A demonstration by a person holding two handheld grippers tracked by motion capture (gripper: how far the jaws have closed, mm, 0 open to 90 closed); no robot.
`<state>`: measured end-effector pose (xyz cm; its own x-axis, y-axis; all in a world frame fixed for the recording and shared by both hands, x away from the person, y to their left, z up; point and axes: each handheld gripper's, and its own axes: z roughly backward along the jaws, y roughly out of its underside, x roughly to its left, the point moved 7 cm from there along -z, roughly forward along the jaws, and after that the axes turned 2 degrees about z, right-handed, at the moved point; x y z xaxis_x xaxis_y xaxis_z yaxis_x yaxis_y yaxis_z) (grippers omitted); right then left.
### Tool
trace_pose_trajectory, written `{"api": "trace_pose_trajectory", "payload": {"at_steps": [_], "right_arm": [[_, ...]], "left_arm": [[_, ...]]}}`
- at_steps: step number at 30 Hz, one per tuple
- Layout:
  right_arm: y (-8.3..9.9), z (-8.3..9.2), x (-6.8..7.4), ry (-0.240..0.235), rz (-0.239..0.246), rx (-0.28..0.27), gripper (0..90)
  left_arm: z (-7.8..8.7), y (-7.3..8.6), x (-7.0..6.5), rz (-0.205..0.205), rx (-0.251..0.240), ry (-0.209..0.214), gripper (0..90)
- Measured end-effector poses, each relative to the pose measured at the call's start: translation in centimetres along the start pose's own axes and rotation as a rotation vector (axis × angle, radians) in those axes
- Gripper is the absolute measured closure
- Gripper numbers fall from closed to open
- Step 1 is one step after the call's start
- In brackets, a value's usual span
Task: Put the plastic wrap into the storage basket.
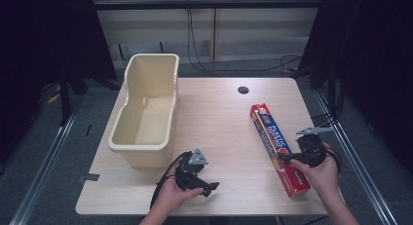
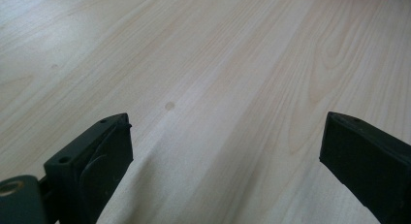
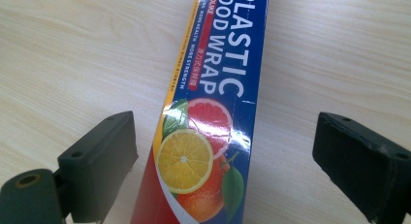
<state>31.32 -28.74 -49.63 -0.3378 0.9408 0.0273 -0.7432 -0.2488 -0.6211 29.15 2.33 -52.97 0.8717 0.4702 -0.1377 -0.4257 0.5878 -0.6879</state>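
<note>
Right gripper hovers over the wrap box — jaws wide, box between them, untouched. Left gripper — wide too — faces bare table near the bin.

A light wood-grain table w/ a dark round hole near its far edge is set on grey floor. Beige wall panels w/ hanging cables are seen behind; black curtains are hung at both sides.

- Plastic wrap box: long, narrow carton, blue and red, printed with citrus fruit.
- Lies flat on the counter, near its right edge, running lengthwise front to back.
</note>
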Motion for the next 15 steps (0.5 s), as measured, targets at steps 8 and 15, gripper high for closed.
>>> {"api": "trace_pose_trajectory", "payload": {"at_steps": [8, 15], "right_arm": [[0.1, -0.5, 0.3, 0.008, 0.003, 0.027, 9.0], [0.2, -1.3, 0.0, 0.03, -0.013, 0.054, 9.5]], "left_arm": [[0.0, -0.2, -0.1, 0.005, -0.008, -0.001, 4.7], [-0.1, -0.2, -0.2, -0.005, 0.009, 0.002, 5.1]]}}
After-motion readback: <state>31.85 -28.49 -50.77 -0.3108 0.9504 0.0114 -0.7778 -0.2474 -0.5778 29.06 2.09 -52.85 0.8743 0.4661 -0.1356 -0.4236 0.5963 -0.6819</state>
